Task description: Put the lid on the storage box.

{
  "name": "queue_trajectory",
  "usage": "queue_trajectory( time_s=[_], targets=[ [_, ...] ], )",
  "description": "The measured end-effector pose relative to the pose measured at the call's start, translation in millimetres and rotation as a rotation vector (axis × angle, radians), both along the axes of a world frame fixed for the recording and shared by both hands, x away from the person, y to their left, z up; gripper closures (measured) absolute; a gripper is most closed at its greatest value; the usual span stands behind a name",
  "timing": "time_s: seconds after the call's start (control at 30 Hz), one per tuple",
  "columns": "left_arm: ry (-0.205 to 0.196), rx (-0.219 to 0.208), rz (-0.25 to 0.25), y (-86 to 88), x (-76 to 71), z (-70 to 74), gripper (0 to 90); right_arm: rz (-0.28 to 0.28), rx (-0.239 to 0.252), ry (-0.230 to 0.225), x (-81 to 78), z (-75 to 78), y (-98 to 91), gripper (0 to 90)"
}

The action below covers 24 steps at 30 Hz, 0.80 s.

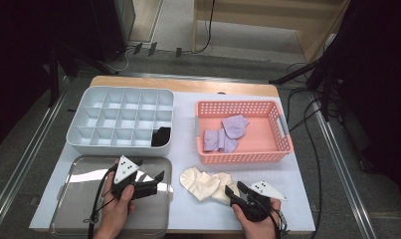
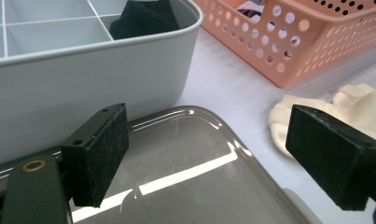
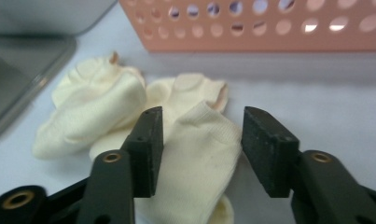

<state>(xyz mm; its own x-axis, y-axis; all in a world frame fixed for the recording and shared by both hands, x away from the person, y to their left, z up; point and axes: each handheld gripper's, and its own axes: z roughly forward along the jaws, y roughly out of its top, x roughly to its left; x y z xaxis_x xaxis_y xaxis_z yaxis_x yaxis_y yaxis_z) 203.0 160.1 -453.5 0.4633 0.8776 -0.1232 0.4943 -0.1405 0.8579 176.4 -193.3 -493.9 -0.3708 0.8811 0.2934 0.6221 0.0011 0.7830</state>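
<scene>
A pair of cream socks (image 1: 205, 183) lies on the white mat in front of the pink basket (image 1: 243, 158). My right gripper (image 1: 234, 187) points at them from the near side. In the right gripper view its jaws (image 3: 202, 144) stand open on either side of the nearer cream sock (image 3: 195, 158), whose cuff lies between the pads without being pressed. My left gripper (image 1: 159, 182) hovers open over the metal tray (image 1: 83, 199), with nothing between its pads (image 2: 101, 158). The cream socks (image 2: 358, 100) show beyond its right jaw.
Purple socks (image 1: 228, 132) lie in the pink basket. A grey box of compartments (image 1: 121, 119) stands at the back left, with a black sock (image 1: 161, 136) in its near right compartment. Table edges run close in front of both hands.
</scene>
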Motion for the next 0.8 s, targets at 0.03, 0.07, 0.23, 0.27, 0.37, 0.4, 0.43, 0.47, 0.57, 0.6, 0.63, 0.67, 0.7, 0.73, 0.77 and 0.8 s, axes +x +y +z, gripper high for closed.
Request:
queue_trajectory(
  time_s=[0.03, 0.07, 0.23, 0.27, 0.37, 0.4, 0.43, 0.47, 0.57, 0.6, 0.63, 0.67, 0.7, 0.73, 0.77, 0.8],
  targets=[
    [0.009, -0.013, 0.001, -2.0, 0.1, 1.0, 14.1, 0.005, -0.007, 0.006, -0.3, -1.6, 1.0, 59.5],
    [0.008, -0.021, 0.004, -4.3, 0.3, 1.6, 14.1, 0.014, -0.016, 0.018, -0.5, -2.6, 1.8, 64.2],
    [0.004, -0.005, -0.014, -12.4, -4.3, 2.3, 14.1, 0.03, 0.012, 0.028, 0.3, 0.2, -1.7, 84.3],
    [0.002, -0.007, -0.019, -12.8, -5.2, 1.5, 14.1, 0.017, 0.021, 0.03, -0.8, 2.9, -4.3, 84.5],
    [0.013, -0.012, -0.025, -12.2, -6.1, -0.6, 14.1, -0.022, 0.047, -0.005, -2.0, 11.5, -21.6, 84.6],
    [0.015, -0.012, -0.027, -11.8, -5.9, -0.9, 14.1, -0.043, 0.062, -0.012, -2.2, 14.1, -29.6, 84.7],
    [0.019, -0.013, -0.025, -11.6, -6.0, -0.9, 14.1, -0.056, 0.07, -0.022, -1.7, 15.8, -38.5, 84.6],
    [0.019, -0.018, -0.029, -11.4, -5.9, -1.1, 14.1, -0.078, 0.078, -0.02, -1.8, 17.3, -47.6, 84.6],
    [0.018, -0.02, -0.035, -12.5, -5.8, -0.7, 14.1, -0.14, 0.079, -0.029, -1.6, 16.1, -74.6, 84.6],
    [0.017, -0.022, -0.036, -13.3, -5.7, -0.6, 14.1, -0.162, 0.074, -0.026, -1.9, 14.6, -82.9, 84.6],
    [0.021, -0.023, -0.036, -14.3, -6.0, -0.6, 14.1, -0.18, 0.073, -0.021, -2.1, 12.9, -90.7, 84.6],
    [0.018, -0.02, -0.042, -15.2, -6.0, -0.9, 14.1, -0.202, 0.074, -0.013, -2.5, 11.2, -97.5, 84.6],
    [0.02, -0.018, -0.044, -16.5, -6.5, -1.3, 14.1, -0.216, 0.066, -0.017, -2.1, 9.3, -104.0, 84.5],
    [0.022, -0.015, -0.05, -17.7, -6.8, -1.6, 14.1, -0.233, 0.068, -0.016, -1.8, 8.0, -109.1, 84.1],
    [0.024, -0.016, -0.052, -19.4, -7.2, -1.8, 14.1, -0.242, 0.071, -0.016, -1.2, 6.7, -113.5, 82.6],
    [0.023, -0.013, -0.059, -20.5, -7.5, -1.8, 14.1, -0.247, 0.083, -0.017, -0.5, 5.6, -116.4, 78.0]
  ],
)
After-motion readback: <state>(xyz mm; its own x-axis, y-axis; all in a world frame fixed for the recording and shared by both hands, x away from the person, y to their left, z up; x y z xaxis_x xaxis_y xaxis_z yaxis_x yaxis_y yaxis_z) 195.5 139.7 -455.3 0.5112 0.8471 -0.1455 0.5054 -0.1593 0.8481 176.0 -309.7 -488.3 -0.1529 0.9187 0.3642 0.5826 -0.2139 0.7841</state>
